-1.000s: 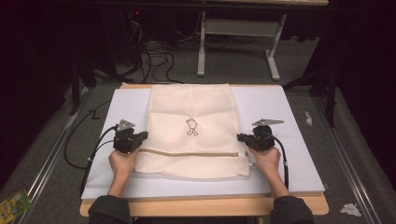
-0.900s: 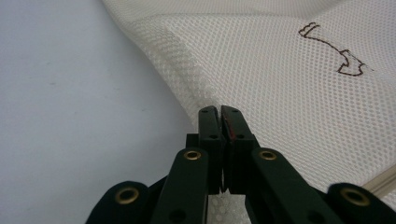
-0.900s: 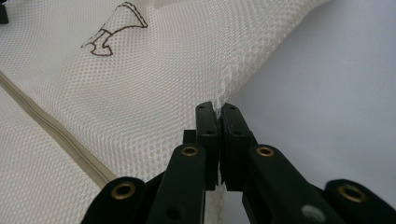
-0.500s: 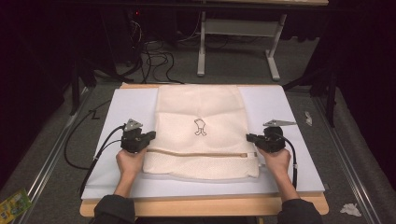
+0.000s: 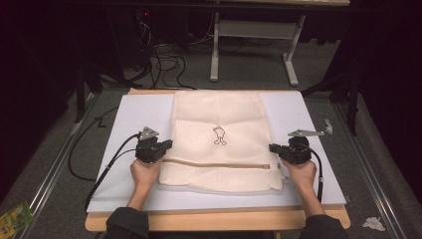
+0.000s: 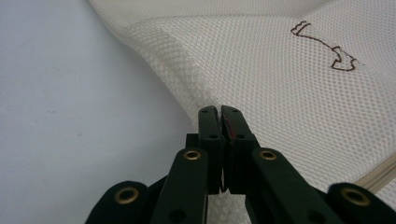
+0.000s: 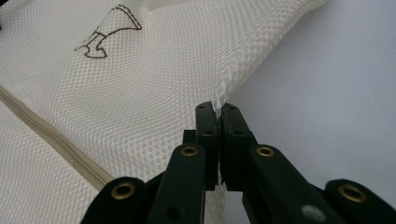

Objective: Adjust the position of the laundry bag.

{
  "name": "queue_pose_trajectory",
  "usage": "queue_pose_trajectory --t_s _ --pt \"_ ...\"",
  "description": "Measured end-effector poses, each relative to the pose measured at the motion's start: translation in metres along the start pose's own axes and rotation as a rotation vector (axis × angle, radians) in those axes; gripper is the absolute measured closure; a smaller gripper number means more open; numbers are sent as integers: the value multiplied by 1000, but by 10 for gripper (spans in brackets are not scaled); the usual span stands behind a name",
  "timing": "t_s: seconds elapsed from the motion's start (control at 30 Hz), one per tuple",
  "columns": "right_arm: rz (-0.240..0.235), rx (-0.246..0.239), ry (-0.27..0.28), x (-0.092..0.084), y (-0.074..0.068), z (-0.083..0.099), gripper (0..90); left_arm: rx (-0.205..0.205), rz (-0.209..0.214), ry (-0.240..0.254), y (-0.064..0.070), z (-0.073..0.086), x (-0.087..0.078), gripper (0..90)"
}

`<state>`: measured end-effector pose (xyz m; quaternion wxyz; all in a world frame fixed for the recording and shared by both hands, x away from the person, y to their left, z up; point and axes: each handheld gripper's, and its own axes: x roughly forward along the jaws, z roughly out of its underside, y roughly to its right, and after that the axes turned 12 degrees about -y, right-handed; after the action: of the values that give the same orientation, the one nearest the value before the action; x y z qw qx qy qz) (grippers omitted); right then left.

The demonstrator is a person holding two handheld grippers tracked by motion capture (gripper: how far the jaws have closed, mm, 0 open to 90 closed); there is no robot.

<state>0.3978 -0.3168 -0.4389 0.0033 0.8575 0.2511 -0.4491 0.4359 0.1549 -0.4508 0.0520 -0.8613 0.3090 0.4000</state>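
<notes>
A cream mesh bag point(image 5: 219, 112) with a small brown stitched figure point(image 5: 219, 135) and a tan zipper point(image 5: 214, 163) lies flat on the white board point(image 5: 134, 114). My left gripper point(image 5: 166, 145) is at the bag's left edge, just above the zipper line. In the left gripper view the gripper point(image 6: 220, 109) is shut on the mesh bag's point(image 6: 280, 93) folded edge. My right gripper point(image 5: 272, 148) is at the bag's right edge. In the right gripper view the gripper point(image 7: 217, 106) is shut on the bag's point(image 7: 140, 79) edge seam, with the zipper point(image 7: 51, 140) to its left.
The board rests on a wooden table point(image 5: 214, 220). Beyond it, black cables point(image 5: 164, 59) and a white metal frame point(image 5: 254, 35) stand on the grey floor. Crumpled paper point(image 5: 372, 223) lies at the right and a green packet point(image 5: 15, 218) at the lower left.
Both grippers have moved to the right across the board, still pinching the bag's side edges. The bag has shifted right with them.
</notes>
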Motion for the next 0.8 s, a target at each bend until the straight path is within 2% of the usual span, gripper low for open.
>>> queue_pose_trajectory --t_s 0.13,0.37,0.4,0.8 --pt "0 11 2 -1 4 3 887 0 8 -7 2 -1 3 879" --pt "25 19 -5 -1 12 8 886 23 -7 -12 11 -5 11 876" --pt "24 31 -7 -1 12 9 885 24 -10 -17 11 -5 12 874" --pt "32 28 -16 5 13 12 856 45 -25 -19 12 0 15 842"
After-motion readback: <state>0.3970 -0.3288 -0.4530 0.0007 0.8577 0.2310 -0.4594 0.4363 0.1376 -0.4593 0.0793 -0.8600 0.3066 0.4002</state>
